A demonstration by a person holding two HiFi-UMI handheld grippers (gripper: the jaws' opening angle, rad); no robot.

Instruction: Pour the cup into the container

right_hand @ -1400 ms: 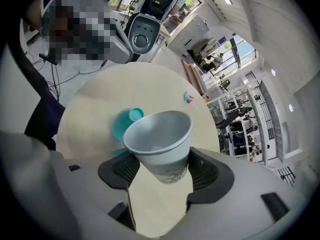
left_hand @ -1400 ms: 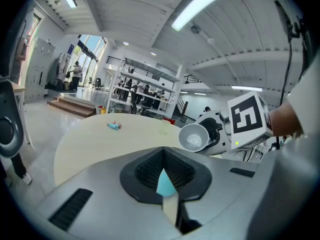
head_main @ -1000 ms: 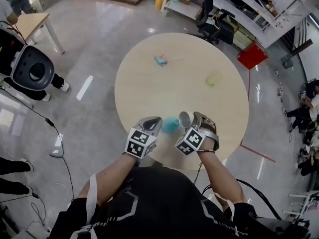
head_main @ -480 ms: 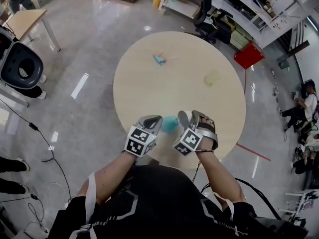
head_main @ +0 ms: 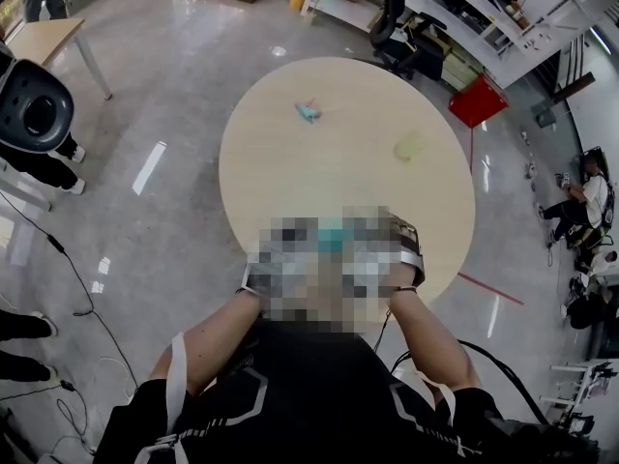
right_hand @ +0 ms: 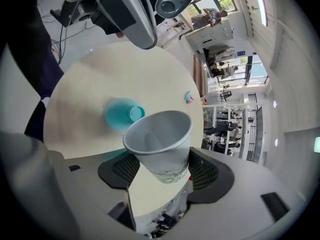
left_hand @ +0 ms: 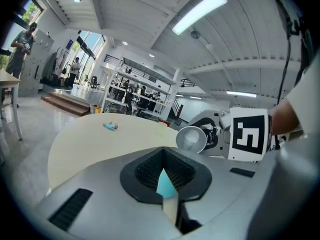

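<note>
In the right gripper view my right gripper is shut on a white paper cup. The cup is tipped, its mouth faces back at the camera, and only white shows inside. Past it a teal container stands on the round table, with the left gripper's grey body further off. In the left gripper view my left gripper has its tips together, holding nothing. A sliver of the teal container shows through the slit. The white cup hangs to its right. In the head view a mosaic hides both grippers; the teal container peeks out.
A small teal object lies at the far side of the table and a pale green thing at the right. Around the table are a black-and-white chair, floor cables, a red bin and shelving.
Both grippers have stayed near the table's front edge beside the teal container. The head camera has shifted slightly, and a mosaic now covers the grippers.
</note>
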